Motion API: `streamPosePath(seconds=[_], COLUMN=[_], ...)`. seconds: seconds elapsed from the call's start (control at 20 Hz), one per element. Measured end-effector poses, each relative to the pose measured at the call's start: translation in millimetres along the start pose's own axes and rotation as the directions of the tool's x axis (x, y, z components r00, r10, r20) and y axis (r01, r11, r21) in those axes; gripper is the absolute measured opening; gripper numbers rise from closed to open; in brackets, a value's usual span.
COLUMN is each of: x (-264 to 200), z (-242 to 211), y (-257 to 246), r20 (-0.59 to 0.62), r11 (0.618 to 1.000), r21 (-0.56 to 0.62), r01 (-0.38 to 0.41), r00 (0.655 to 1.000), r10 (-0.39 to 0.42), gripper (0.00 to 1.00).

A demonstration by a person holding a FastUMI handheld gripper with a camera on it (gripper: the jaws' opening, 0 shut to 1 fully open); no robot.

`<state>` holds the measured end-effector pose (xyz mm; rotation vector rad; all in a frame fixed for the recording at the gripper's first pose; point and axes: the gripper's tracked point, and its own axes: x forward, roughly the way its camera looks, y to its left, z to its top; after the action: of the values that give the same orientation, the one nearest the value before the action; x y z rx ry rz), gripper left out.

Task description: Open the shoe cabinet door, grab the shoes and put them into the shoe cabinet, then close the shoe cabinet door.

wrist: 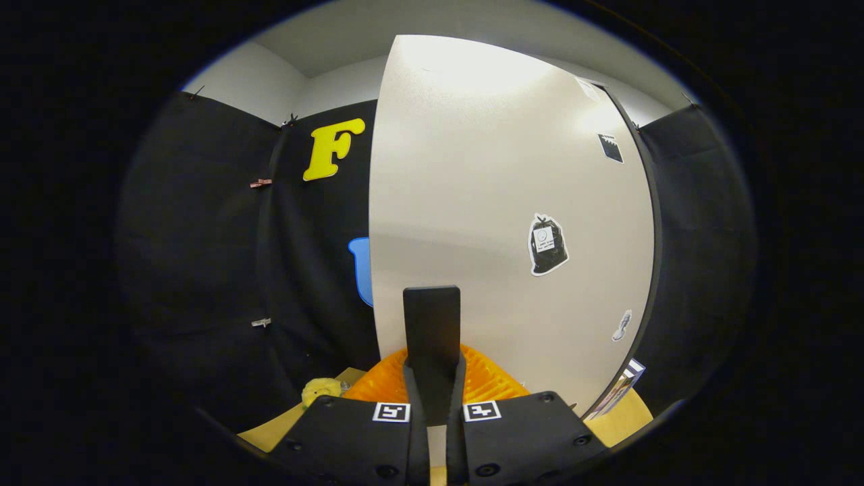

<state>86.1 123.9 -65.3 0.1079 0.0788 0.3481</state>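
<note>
Claw [432, 398] fingers are drawn together and clamp a dark flat handle [432, 331] that stands up between them. Directly beyond rises the pale cabinet door [472, 202]. An orange ribbed item [489, 378], possibly a shoe, sits just ahead of the fingers. Whether the door is opening or closing cannot be told, so progress is uncertain.

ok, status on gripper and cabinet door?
Hand-held gripper fingers together, facing the white cabinet door. Orange ribbed thing sits between. Door state unclear.
</note>
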Motion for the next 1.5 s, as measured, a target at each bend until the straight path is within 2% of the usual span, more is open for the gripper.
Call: streamPosePath(seconds=[0.55, 0.85, 1.4, 1.5], x=[-92, -131, -169, -174], z=[4, 8, 13, 14], y=[-54, -100, -201, -222], r20=[0.000, 0.008, 0.032, 0.040], r11=[0.999, 0.995, 0.981, 0.979], r21=[-0.036, -0.046, -0.102, -0.077], r01=[0.031, 0.089, 0.167, 0.189], r00=[1.000, 0.996, 0.986, 0.982], r10=[-0.031, -0.089, -0.164, -0.186], gripper=[0.14, 0.13, 0.12, 0.07])
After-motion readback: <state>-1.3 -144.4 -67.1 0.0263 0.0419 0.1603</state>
